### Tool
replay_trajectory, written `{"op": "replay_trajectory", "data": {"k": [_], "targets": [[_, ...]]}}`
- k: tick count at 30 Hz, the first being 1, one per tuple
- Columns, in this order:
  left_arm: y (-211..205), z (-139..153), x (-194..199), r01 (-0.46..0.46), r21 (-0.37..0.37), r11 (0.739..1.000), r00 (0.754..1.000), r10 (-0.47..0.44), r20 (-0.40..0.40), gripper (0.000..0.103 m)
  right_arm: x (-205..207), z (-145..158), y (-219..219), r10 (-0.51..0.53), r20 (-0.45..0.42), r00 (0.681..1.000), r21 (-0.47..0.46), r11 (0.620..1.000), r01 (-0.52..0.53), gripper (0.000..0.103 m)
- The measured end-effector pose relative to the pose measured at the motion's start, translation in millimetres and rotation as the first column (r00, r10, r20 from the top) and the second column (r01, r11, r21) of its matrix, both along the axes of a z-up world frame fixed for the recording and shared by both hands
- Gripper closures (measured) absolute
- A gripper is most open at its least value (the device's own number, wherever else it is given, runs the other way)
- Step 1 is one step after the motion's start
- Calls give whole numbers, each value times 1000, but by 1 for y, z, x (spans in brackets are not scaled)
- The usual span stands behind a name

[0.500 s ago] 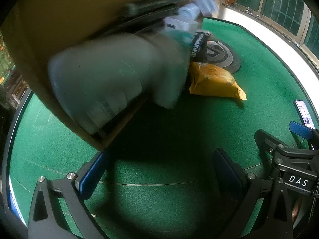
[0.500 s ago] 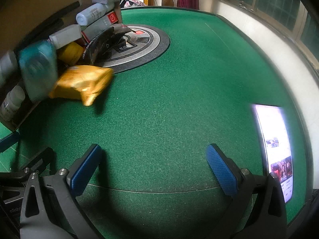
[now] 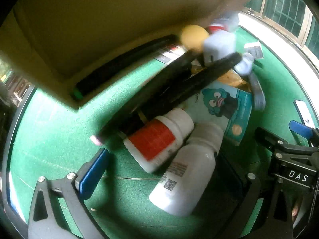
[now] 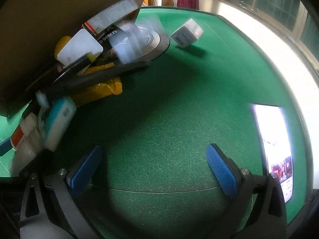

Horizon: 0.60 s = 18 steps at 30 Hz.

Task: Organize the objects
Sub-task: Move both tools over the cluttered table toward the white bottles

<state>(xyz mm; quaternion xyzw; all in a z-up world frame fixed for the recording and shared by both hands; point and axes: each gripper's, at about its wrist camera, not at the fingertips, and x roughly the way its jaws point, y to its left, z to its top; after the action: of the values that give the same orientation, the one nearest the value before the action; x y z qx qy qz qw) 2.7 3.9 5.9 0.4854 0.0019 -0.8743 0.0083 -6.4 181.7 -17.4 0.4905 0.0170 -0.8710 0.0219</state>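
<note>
The green worktop [image 4: 179, 103] fills both views. A tan cardboard box [image 3: 99, 23] covers the upper left of the left-wrist frame, tipped above a heap of objects at frame centre: a white bottle [image 3: 185, 177] lowest, a red-labelled white bottle [image 3: 159, 137] touching it, a teal cartoon-printed box [image 3: 225, 109] just beside, and dark flat pieces [image 3: 179, 83] leaning across them. In the right-wrist view a yellow packet [image 4: 99, 91] lies at the heap's edge, a small white box [image 4: 187, 32] sits apart at upper centre, and a lit phone [image 4: 275, 149] lies at right. The left tool [image 3: 165, 171] is spread wide around the white bottle; the right tool [image 4: 154, 169] is spread, holding nothing.
</note>
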Motion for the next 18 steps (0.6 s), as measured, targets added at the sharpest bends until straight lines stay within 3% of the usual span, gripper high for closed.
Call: {"op": "replay_trajectory", "data": {"k": [18], "targets": [[-1,-2,5,0,0,1000,1000,0,0,1,-4,-2,1,-2,1,1000,-1,1000,2,0]]}}
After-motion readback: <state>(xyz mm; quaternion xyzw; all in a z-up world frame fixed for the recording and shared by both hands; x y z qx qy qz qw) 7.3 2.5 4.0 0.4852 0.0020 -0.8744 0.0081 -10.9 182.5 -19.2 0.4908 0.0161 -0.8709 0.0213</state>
